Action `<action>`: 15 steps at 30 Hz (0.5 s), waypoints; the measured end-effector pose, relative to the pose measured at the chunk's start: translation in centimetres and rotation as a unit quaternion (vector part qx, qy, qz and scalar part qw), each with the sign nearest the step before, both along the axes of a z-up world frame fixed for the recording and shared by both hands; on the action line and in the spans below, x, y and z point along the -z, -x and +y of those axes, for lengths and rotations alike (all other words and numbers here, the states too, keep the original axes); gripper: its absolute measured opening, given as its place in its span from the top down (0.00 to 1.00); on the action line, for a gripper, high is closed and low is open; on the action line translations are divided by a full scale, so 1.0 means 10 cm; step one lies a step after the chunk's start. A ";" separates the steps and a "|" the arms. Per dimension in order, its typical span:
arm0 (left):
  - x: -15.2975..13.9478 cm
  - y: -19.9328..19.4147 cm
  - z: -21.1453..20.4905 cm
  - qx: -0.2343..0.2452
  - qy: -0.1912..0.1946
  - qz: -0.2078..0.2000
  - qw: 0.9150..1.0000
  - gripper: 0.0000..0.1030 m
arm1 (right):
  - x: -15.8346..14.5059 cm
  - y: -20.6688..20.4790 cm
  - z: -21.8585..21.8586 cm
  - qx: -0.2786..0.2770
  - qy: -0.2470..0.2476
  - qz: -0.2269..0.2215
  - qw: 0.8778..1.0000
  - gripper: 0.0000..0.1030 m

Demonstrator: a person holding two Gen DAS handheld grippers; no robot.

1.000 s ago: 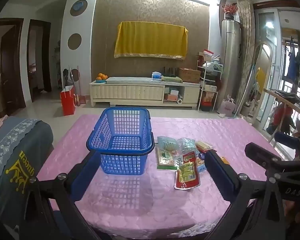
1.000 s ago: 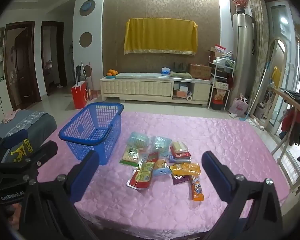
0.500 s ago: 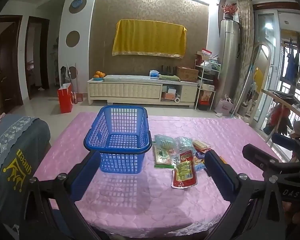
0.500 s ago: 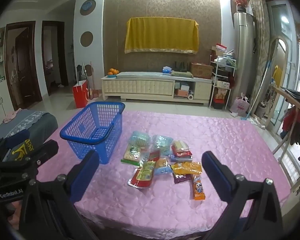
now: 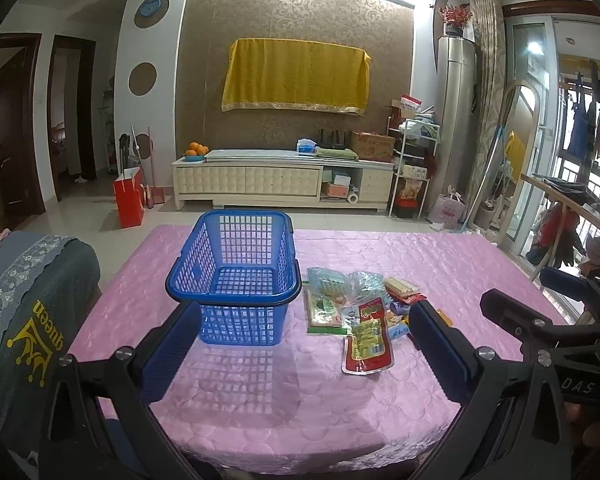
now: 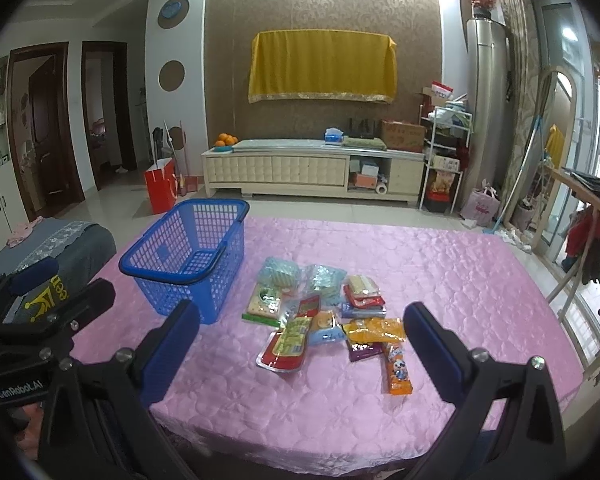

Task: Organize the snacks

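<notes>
Snacks lie in one loose heap on my pink desk, just right of one blue basket, which stands upright with nothing in it. From the right view I count roughly ten packets, though they overlap and I cannot fix the number. I can pick out one red pouch at the front, one orange stick pack nearest me, one yellow bag, one purple pack half under it, and two clear bags at the back. From the left view the red pouch shows plainly, but my own right finger hides the packets behind it.

My left tongs are spread wide and hold nothing; they hang above the near edge of the desk, facing the basket. My right tongs are just as wide and empty, framing the heap. Each tool shows at the edge of the other's view, cut off by the frame. Print on the packets is too small to read.
</notes>
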State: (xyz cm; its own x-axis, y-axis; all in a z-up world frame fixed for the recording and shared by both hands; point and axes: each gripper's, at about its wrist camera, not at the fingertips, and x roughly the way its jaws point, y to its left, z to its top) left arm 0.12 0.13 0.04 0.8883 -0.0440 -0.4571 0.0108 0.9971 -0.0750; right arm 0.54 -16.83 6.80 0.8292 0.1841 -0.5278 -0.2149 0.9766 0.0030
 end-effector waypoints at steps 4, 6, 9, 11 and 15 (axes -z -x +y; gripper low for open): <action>0.00 -0.01 0.01 -0.002 0.002 0.002 1.000 0.00 | -0.02 0.01 0.00 0.000 0.002 -0.002 1.000 0.00; 0.01 -0.01 0.01 -0.002 0.002 0.003 1.000 0.00 | -0.02 0.01 0.00 -0.001 0.001 -0.002 1.000 0.00; 0.01 -0.01 0.01 -0.002 0.002 0.003 1.000 0.00 | -0.02 0.01 0.00 -0.002 0.001 -0.001 1.000 0.00; 0.01 0.00 0.01 -0.001 0.002 0.003 1.000 0.00 | -0.03 0.02 0.00 -0.001 0.001 -0.002 1.000 0.00; 0.00 -0.01 0.02 -0.001 0.001 0.005 1.000 0.00 | -0.02 0.01 0.01 -0.001 0.004 -0.003 1.000 0.00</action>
